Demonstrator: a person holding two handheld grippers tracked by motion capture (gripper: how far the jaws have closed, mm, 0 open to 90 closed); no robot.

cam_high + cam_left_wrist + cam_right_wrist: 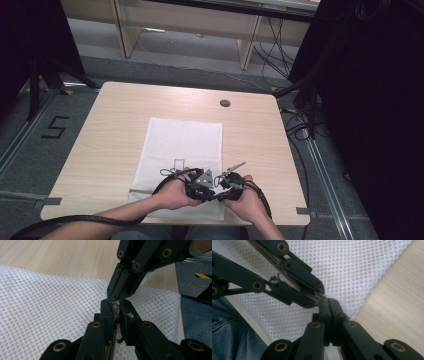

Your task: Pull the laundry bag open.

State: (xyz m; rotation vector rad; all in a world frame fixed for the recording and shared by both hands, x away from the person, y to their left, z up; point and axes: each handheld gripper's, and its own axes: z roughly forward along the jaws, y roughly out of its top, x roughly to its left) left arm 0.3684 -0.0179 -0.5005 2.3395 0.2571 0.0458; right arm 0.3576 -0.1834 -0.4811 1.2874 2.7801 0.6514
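A white mesh bag lies flat on the wooden table, with a tan strip along its near edge. Both hands hold the grippers close together over that near edge. My left gripper is shut on a thin tan strip, which also shows between its jaws in the right gripper view. My right gripper has its jaws pressed together, tips touching the left gripper's tips. A bit of white shows at its tips; I cannot tell whether it holds anything. The mesh lies under both.
A small rectangular tag sits on the bag just beyond the hands. A round cable hole is at the table's far side. Bare wood flanks the bag. The person's jeans lie below the near edge. Black stands and cables line the floor.
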